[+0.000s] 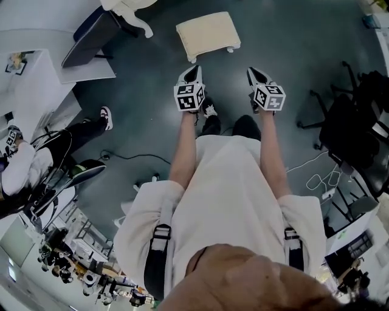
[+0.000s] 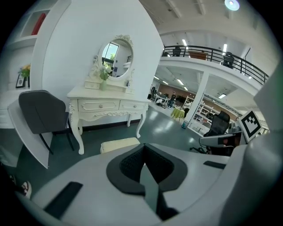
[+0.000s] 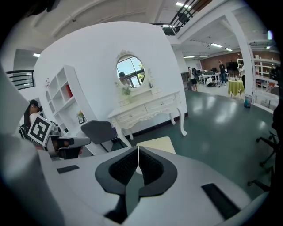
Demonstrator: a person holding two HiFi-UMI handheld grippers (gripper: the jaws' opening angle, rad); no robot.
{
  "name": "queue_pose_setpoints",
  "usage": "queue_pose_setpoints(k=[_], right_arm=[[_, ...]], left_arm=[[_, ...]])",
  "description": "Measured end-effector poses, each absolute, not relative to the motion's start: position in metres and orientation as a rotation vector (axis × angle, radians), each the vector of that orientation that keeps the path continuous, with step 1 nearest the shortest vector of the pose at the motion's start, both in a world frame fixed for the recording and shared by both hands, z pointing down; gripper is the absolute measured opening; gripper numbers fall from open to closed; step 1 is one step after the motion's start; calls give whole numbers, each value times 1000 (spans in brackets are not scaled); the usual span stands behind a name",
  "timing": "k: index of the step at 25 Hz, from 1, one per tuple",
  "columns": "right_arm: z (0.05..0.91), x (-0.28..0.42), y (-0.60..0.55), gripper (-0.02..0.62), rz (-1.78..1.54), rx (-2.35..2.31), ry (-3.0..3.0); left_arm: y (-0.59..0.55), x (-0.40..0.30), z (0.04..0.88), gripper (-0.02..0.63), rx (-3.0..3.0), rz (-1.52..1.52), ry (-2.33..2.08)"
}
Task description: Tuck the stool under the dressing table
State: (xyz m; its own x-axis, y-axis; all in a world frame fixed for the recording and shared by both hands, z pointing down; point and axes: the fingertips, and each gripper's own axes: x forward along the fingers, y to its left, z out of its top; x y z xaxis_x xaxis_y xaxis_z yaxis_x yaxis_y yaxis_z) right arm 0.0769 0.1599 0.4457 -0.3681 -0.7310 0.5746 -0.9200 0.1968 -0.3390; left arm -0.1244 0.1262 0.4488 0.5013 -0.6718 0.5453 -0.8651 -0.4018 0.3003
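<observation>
Head view: looks down on a cream stool [image 1: 208,34] on the dark green floor [image 1: 292,48], out in the open and not under the dressing table [image 1: 135,13]. Shows only 1 curly white leg of that table, up and left of the stool, with bare floor between. Left gripper [image 1: 195,68] and right gripper [image 1: 251,71] side by side, just short of the stool's near edge, touching nothing. Grey chair [image 1: 91,36] left of the table leg, black office chair [image 1: 343,118] far off to the right. Lots of bare floor around the stool.

Left gripper view: jaws pressed tight together, nothing in them. Past them, the stool low on the floor in front of the white table, apart from its legs. Open gap under the table between those legs. Round mirror [image 2: 116,58] on top.

Right gripper view: jaws clenched too, holding nothing. Stool just beyond the tips, table behind it by a curved white wall [image 3: 88,57], white shelf [image 3: 62,99] at the left. Wide shiny floor to the right.
</observation>
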Motion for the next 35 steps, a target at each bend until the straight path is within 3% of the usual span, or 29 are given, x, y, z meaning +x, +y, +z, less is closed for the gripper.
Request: queue_pose_setpoints(k=[19, 25, 33, 35], right_arm=[[543, 122, -12, 43, 900, 1386, -2173], [636, 132, -56, 44, 908, 1282, -2147], [760, 154, -52, 46, 987, 1167, -2071], [787, 154, -52, 46, 978, 1130, -2063]], left_arm=[[-40, -115, 522, 14, 2094, 388, -1377], [-82, -117, 605, 15, 2069, 440, -1438], [-58, -131, 732, 18, 1902, 529, -1460], [-57, -133, 756, 44, 1902, 530, -1451]])
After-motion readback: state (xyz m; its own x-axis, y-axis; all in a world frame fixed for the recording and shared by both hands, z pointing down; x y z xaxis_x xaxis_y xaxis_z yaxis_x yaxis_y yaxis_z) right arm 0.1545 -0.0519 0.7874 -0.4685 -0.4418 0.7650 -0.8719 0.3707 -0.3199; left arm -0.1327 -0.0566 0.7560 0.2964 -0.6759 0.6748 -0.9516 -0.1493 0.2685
